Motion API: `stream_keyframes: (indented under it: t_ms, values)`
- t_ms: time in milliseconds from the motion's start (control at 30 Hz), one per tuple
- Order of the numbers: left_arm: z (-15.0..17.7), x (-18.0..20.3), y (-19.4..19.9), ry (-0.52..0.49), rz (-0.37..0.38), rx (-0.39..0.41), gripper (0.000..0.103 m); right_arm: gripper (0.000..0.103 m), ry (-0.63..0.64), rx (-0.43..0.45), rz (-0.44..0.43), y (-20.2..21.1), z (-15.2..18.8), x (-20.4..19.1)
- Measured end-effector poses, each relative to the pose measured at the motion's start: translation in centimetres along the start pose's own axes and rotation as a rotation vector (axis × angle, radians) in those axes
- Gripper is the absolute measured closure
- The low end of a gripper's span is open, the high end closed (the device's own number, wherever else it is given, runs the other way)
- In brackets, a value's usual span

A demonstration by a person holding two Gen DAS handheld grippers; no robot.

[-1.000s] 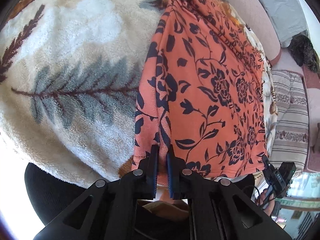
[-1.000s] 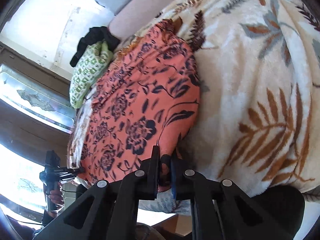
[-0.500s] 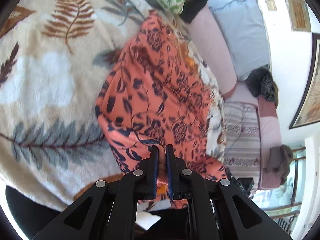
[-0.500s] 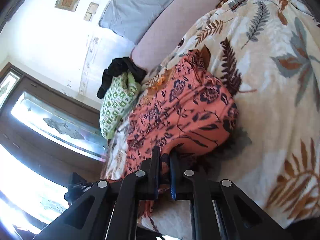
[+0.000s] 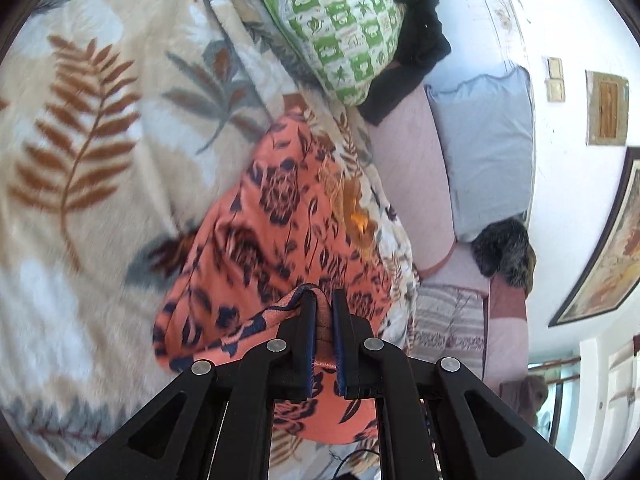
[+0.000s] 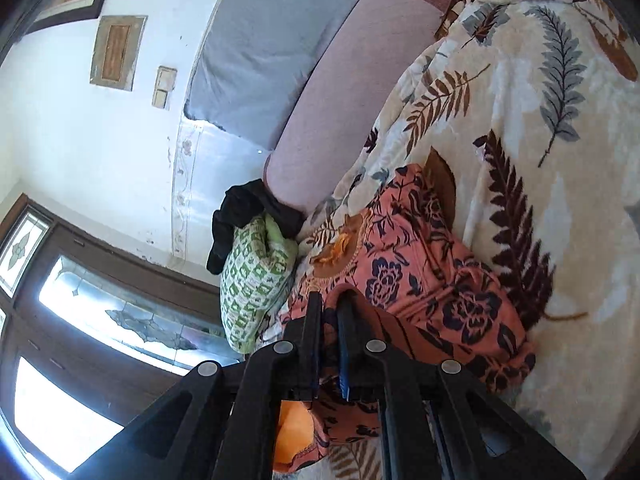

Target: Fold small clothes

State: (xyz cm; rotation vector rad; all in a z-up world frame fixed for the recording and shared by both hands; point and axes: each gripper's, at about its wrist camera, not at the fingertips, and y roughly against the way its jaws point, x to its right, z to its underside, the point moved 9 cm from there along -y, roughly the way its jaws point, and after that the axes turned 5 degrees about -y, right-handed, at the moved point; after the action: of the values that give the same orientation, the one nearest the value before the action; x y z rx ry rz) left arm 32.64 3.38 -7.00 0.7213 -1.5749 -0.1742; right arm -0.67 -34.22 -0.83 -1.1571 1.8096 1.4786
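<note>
Both grippers are clamped on the orange floral garment: the left gripper (image 5: 324, 300) pinches a raised edge of it (image 5: 280, 232), and the right gripper (image 6: 329, 302) has its jaws closed on another fold (image 6: 424, 280). That garment lies bunched on the leaf-print blanket (image 5: 88, 152) over the bed, near a green patterned pillow (image 5: 344, 28) with a black cloth (image 6: 240, 216) beside it.
</note>
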Motion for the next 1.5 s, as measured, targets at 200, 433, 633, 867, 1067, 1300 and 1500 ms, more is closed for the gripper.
stream_keyframes:
  t_ms: [200,433,633,867,1067,1300,1500]
  values:
    - [-7.2,0.9,-5.4,0.024,-0.070,0.038,0.099,0.097,-0.051,0.019,0.059,-6.0,-5.2,2.2]
    - [-14.5,-0.5,-12.1,0.056,-0.220,0.064,0.099,0.097,-0.060,0.026,0.145,-13.4,-9.5,4.5]
    - [-12.3,0.6,-14.8,-0.132,-0.279,-0.076,0.086,0.090,-0.041,-0.046,0.268,-15.0,-9.2,6.4]
    - [-7.7,2.5,-17.1,-0.355,-0.324,-0.218,0.042,0.062,0.116,0.004,0.280,-8.6,-8.9,4.0]
    - [-5.1,2.1,-20.6,-0.460,-0.455,-0.308,0.042,0.062,0.224,-0.042,0.406,-7.3,-7.2,5.7]
    - [-4.1,4.0,-21.3,-0.524,-0.465,-0.271,0.044,0.055,0.335,-0.106,0.374,-11.1,-6.9,4.5]
    - [-3.4,2.8,-20.5,-0.553,-0.553,-0.212,0.097,0.097,0.469,-0.138,0.450,-14.6,-6.8,3.0]
